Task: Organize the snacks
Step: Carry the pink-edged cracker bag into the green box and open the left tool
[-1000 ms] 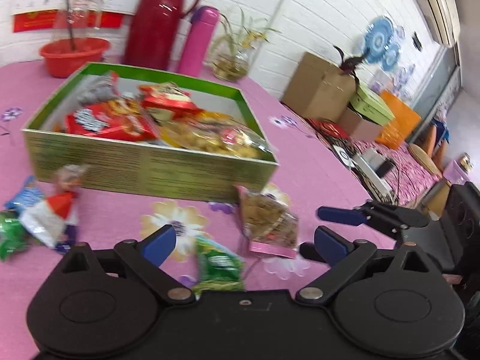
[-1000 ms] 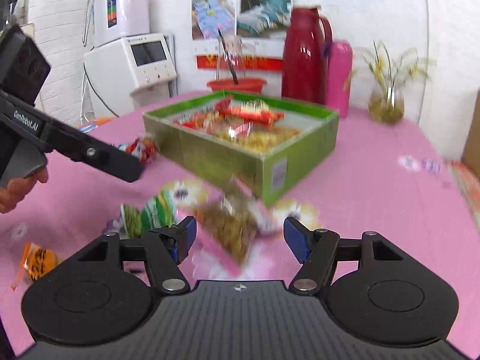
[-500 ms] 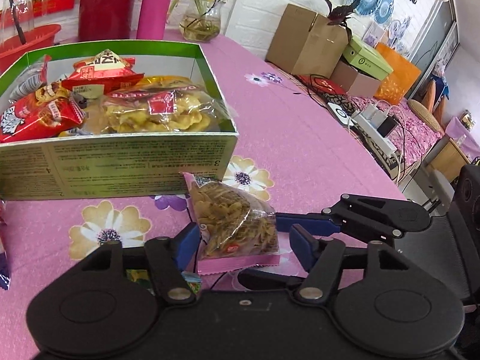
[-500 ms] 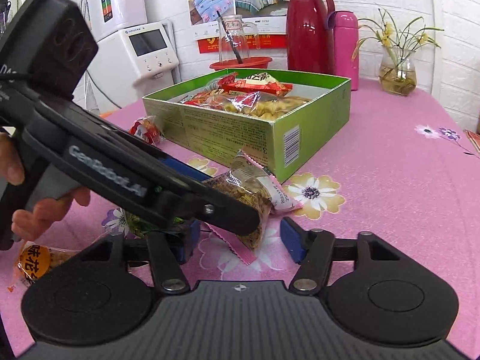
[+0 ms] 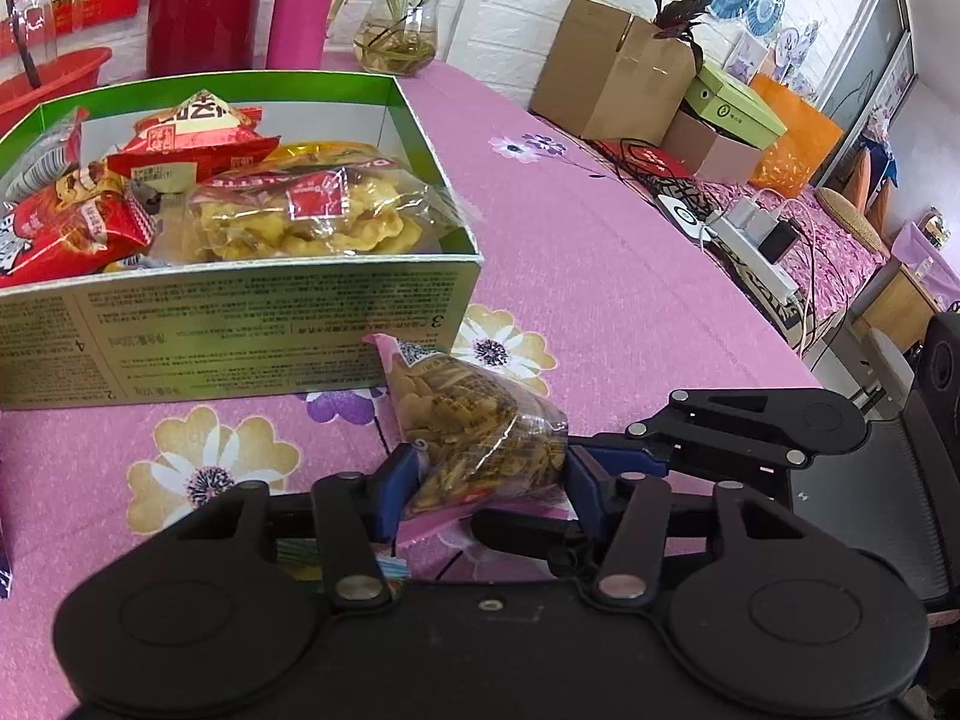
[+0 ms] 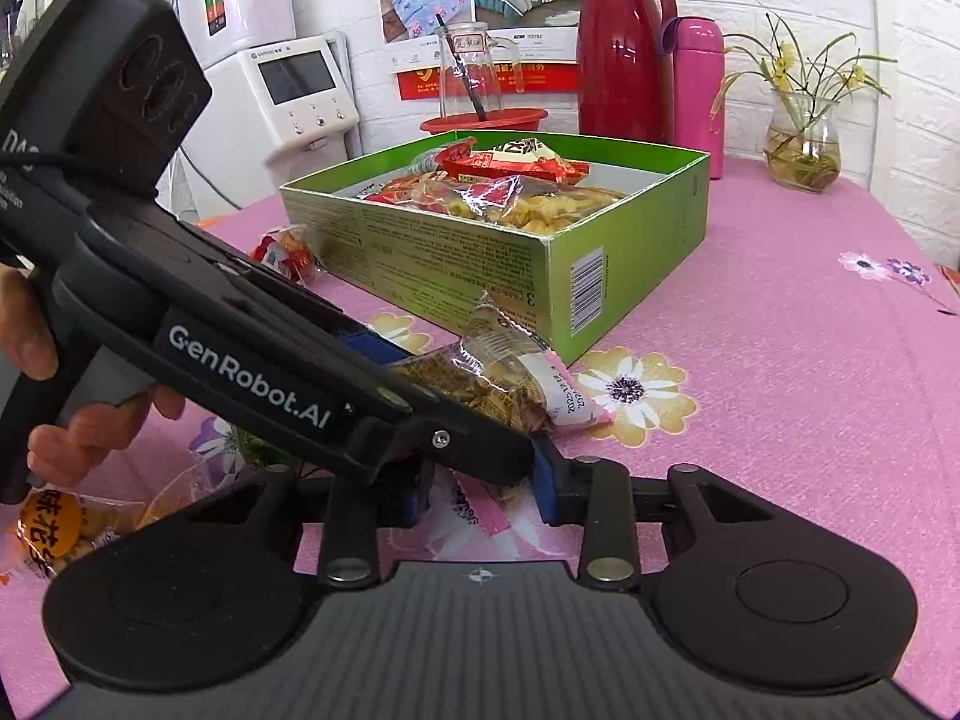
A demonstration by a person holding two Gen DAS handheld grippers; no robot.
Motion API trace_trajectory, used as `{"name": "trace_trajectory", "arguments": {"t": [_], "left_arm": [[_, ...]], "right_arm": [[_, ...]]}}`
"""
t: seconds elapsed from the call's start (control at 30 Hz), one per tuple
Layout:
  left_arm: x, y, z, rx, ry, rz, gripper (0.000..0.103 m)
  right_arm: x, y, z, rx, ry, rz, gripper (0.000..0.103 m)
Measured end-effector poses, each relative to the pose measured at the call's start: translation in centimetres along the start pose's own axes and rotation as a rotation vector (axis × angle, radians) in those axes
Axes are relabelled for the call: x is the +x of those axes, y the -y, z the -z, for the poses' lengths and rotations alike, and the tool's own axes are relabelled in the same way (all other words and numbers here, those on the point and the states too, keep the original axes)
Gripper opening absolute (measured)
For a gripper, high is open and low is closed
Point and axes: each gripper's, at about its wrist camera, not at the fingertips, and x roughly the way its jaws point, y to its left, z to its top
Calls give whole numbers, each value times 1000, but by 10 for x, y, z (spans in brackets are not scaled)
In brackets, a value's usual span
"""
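A clear snack bag of brown sticks with a pink edge (image 5: 474, 438) lies on the pink table just in front of the green box (image 5: 240, 324), which holds several snack packs. My left gripper (image 5: 489, 495) is shut on this bag, its blue pads pressing both sides. The bag also shows in the right wrist view (image 6: 498, 378), where the left gripper (image 6: 420, 414) crosses from the left. My right gripper (image 6: 480, 495) sits around the bag's pink lower edge, partly hidden by the left gripper. Its pads stand apart.
A red thermos (image 6: 624, 48), a pink bottle (image 6: 699, 90) and a glass vase (image 6: 801, 144) stand behind the box. Loose snack packs lie at the left (image 6: 288, 252) (image 6: 54, 528). A red bowl (image 6: 486, 120) sits at the back. The table edge runs along the right (image 5: 780, 324).
My left gripper moved right and forward to the brown-stick bag and closed on it. My right gripper narrowed around the bag's lower edge.
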Motion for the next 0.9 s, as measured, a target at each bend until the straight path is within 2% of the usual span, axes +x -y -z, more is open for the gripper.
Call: {"name": "trace_trajectory", "arguments": {"t": [0.37, 0.53, 0.73, 0.9], "left_arm": [[-25, 14, 6, 32, 54, -5, 19], [-52, 24, 3, 66, 126, 1, 19], [-79, 23, -22, 91, 229, -12, 19], [-81, 6, -56, 85, 287, -24, 19]], "right_arm": [[-23, -12, -6, -32, 39, 17, 54], [-44, -22, -20, -90, 105, 38, 54], [-46, -26, -54, -158, 200, 61, 53], [-24, -12, -86, -170, 255, 78, 52]]}}
